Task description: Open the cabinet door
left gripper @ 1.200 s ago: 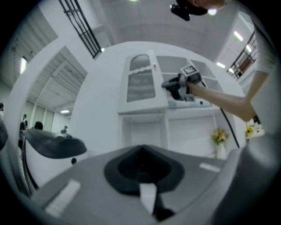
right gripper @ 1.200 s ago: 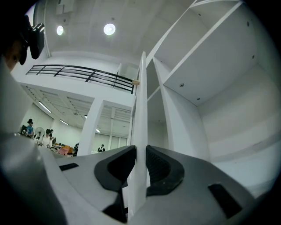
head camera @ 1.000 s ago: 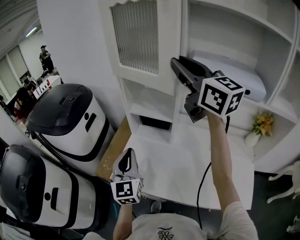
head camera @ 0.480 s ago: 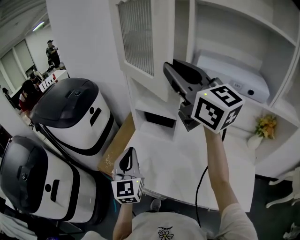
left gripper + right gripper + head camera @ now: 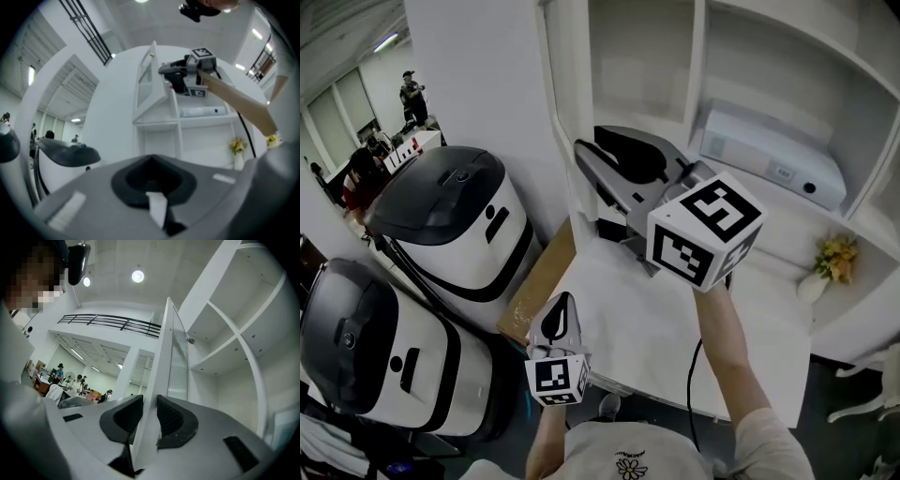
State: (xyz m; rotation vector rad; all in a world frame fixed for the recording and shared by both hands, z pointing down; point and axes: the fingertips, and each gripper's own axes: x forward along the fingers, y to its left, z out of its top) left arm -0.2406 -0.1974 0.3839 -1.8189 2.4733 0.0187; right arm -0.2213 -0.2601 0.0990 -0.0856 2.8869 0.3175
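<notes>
The white cabinet door (image 5: 565, 103) with a ribbed glass pane stands swung out, edge-on in the head view. In the left gripper view the door (image 5: 149, 82) hangs open from the upper cupboard. My right gripper (image 5: 584, 155) is at its free edge. In the right gripper view the door (image 5: 165, 366) edge runs up between the jaws of my right gripper (image 5: 150, 401), which are opening, with a thin gap at the left pad. My left gripper (image 5: 558, 307) hangs low over the desk's front edge, shut and empty.
Two rounded white-and-black machines (image 5: 450, 225) (image 5: 366, 366) stand on the floor at the left. A white box device (image 5: 769, 155) sits on the shelf, a vase of yellow flowers (image 5: 828, 261) at the right. The white desk (image 5: 628, 337) is below. People stand far back (image 5: 412, 94).
The door has swung outward from facing me to edge-on. My right gripper came left and toward me with it. The left gripper has stayed put.
</notes>
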